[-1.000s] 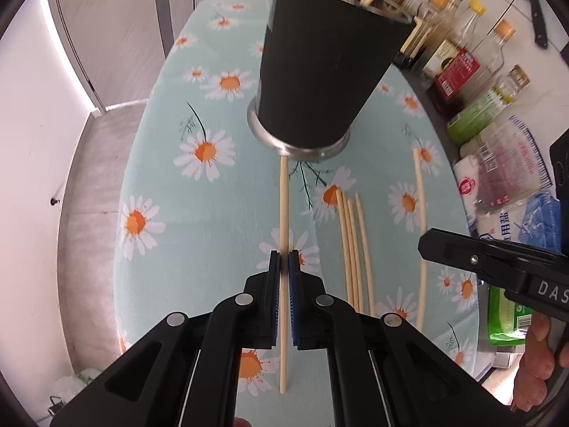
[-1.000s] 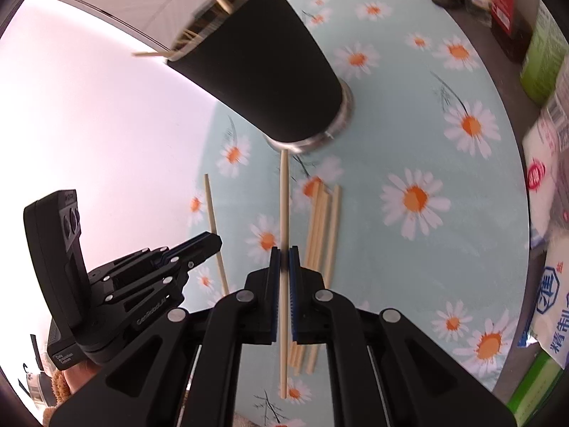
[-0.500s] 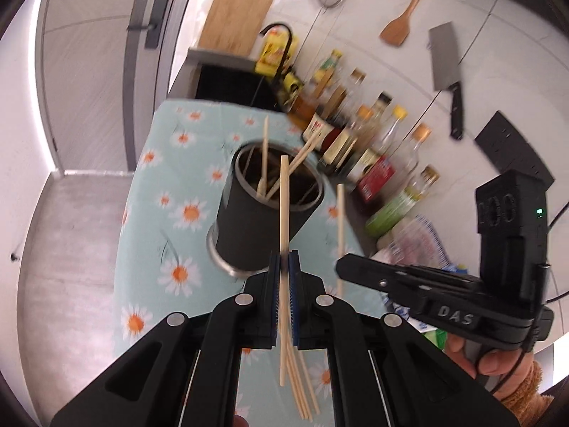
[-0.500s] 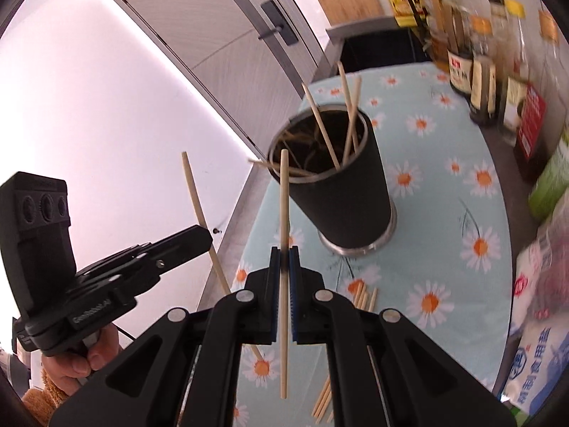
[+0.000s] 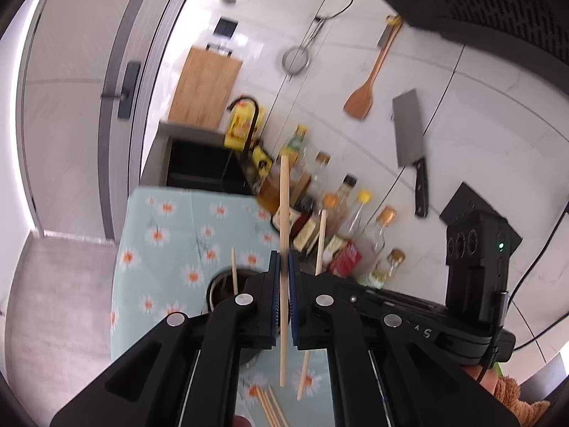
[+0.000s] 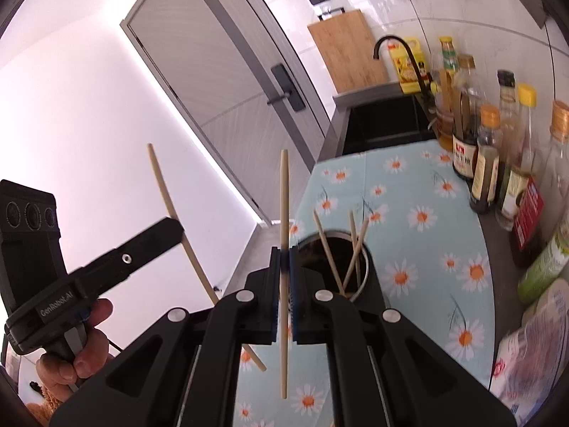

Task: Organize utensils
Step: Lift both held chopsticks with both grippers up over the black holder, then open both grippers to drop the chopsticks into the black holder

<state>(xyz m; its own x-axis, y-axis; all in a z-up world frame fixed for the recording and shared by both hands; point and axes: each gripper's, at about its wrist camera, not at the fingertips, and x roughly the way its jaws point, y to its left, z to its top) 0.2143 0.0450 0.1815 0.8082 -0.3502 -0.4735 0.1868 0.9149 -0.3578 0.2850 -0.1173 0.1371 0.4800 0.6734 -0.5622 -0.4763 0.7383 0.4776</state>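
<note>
Chopsticks held upright in both grippers above the dark holder cup (image 6: pixel 341 270).

Left gripper (image 5: pixel 283 299) is clamped on one chopstick (image 5: pixel 284 220), which stands nearly vertical, both ends free, above and just right of the cup (image 5: pixel 224 284). Right gripper (image 6: pixel 283 295) pinches a second chopstick (image 6: pixel 283 199), also upright, just left of the cup's rim. Inside the cup lean several more sticks (image 6: pixel 352 245). Loose chopsticks (image 5: pixel 272 405) lie on the daisy-print tablecloth (image 6: pixel 419 235) on the near side of the cup. Sauce bottles (image 6: pixel 487 167) line the tablecloth's edge to the right of the cup.
</note>
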